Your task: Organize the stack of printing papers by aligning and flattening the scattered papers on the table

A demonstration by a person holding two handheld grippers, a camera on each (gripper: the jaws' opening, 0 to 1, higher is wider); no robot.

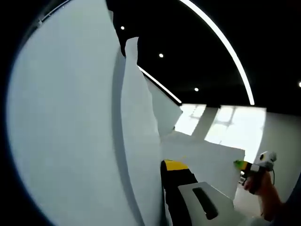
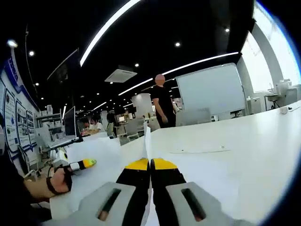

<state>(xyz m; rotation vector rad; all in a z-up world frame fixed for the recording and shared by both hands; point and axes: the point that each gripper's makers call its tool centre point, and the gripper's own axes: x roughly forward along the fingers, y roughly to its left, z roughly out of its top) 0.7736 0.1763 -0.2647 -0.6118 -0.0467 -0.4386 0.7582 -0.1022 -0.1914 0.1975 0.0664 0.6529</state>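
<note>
Right tool: yellow-tipped jaws clamped tight on the edge of the printing papers, pointing level across the white bench.
Left tool: one jaw visible, pressed against upright sheets; grip cannot be told. In the right gripper view a hand holds it at left.
Printing papers: white, standing on edge, fanned unevenly, between both tools.
Background: person standing beside a whiteboard.

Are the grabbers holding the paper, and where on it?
Yes. The right gripper pinches the paper stack by its near edge; the left gripper clamps the papers at their edge too.
</note>
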